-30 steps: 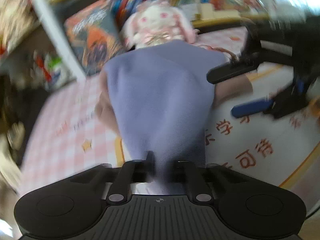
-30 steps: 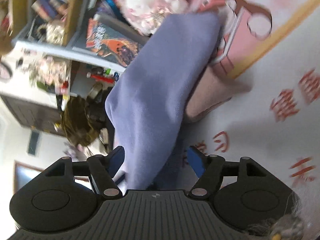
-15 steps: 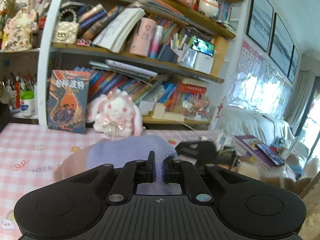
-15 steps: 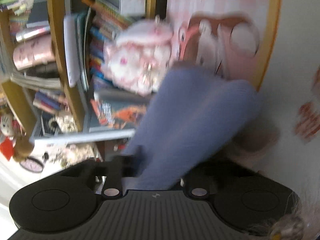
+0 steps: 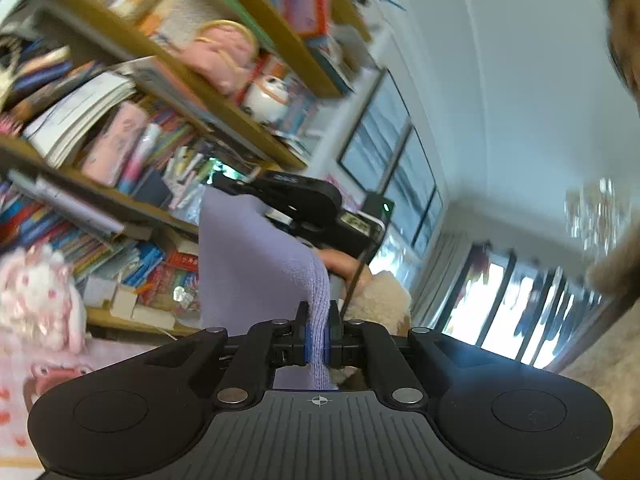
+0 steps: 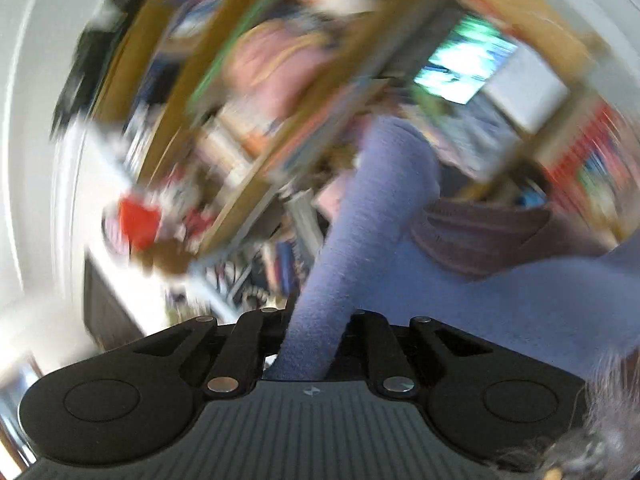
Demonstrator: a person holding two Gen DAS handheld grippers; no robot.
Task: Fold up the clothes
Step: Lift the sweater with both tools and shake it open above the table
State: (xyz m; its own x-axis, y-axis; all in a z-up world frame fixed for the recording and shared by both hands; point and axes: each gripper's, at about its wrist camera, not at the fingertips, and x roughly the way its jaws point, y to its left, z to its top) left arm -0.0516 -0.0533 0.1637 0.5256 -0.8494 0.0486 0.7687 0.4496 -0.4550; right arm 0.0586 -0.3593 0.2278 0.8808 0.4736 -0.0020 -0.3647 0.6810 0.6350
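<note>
Garment point(image 5: 256, 264) lifted off table, both hand-held grippers clamped.

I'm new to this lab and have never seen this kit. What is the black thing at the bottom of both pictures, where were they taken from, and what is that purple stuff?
There is no robot here. A person holds a handheld claw in each hand, each with a wide-angle camera looking along its two fingers, so the black shape at the bottom is the tool itself. One picture comes from the left claw, the other from the right claw. The purple stuff is a lilac knit garment, pinched by both claws and lifted in front of a crowded bookshelf. The left view also shows the right claw further along the cloth. The right view is badly blurred. Only a corner of a pink surface shows.
</note>
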